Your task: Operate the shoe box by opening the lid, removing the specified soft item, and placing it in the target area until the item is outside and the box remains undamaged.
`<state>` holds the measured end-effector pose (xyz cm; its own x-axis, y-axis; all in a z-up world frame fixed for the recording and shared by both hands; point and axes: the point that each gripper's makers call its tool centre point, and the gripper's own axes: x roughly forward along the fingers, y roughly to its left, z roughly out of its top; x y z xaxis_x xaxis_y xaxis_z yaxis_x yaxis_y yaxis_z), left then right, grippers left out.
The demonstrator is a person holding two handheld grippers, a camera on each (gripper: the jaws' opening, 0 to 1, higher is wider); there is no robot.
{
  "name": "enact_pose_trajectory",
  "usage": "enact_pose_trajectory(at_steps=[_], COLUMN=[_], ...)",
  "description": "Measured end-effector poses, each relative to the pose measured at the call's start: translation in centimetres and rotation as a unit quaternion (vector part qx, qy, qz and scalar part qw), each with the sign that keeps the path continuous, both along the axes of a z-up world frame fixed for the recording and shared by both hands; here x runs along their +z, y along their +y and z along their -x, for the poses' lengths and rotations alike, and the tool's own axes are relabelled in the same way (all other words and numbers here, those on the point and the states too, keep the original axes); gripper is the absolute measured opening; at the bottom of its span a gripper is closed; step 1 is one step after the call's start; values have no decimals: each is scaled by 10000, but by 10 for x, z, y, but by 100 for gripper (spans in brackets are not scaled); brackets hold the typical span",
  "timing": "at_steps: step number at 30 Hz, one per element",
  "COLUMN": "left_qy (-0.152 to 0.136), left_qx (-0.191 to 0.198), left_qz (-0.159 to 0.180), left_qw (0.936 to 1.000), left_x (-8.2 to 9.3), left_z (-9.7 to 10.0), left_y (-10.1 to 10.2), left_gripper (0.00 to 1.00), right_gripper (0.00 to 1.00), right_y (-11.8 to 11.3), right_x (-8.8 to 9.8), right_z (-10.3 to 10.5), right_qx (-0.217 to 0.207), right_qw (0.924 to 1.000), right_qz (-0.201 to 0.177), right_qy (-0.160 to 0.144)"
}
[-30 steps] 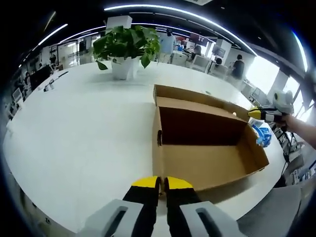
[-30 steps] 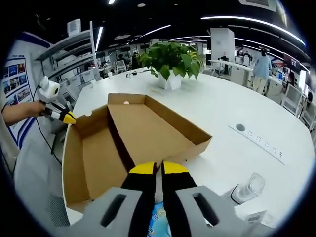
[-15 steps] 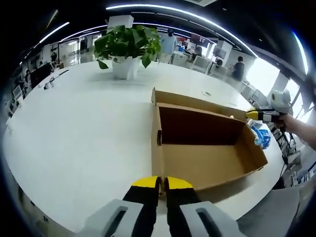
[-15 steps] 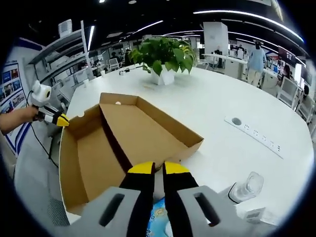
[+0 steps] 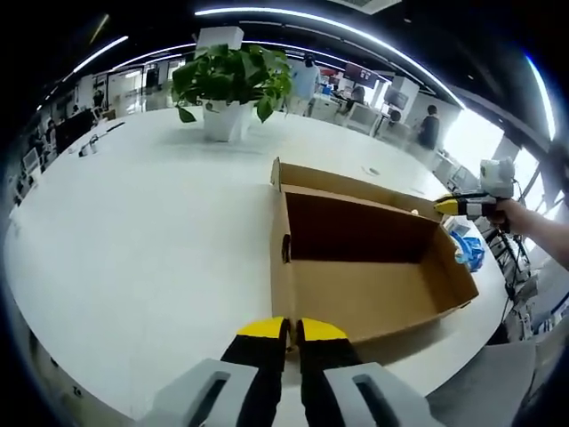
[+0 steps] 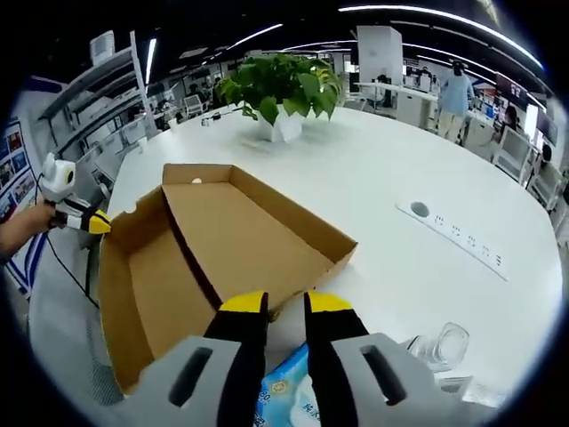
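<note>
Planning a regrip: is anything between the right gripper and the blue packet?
Nothing visible. The blue plastic soft packet lies on the white table right by the right gripper, outside the open brown cardboard box.

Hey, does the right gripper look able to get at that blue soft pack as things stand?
Probably yes: the blue soft pack lies outside the box right under the right gripper, nothing covering it.

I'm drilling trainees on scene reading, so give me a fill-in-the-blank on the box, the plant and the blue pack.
The box lies ____ on the table.
Inside, the box is ____.
The plant stands in a ____ pot.
The blue pack lies ____ the box.

Missing: open; empty; white; outside
</note>
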<state>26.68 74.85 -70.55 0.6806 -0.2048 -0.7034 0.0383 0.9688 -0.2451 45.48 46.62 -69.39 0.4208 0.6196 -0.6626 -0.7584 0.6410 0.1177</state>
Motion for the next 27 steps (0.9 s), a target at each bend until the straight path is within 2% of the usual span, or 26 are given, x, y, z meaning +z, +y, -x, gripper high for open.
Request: enact_pose_trajectory(at_steps=[14,27], left_qy=[11,16], left_qx=[-21,-30], left_qz=[70,113], left_qw=[10000,9999], left_x=[-1,-1], left_z=[0,0], left_y=[-1,-2], left_gripper=[5,5], right_gripper=[16,13], right_y=[6,10], right_x=[-6,-19], right_z=[-25,-47], right_qx=[-429,-736], right_qw=[9982,9952], right_qz=[19,265], right_qy=[411,586])
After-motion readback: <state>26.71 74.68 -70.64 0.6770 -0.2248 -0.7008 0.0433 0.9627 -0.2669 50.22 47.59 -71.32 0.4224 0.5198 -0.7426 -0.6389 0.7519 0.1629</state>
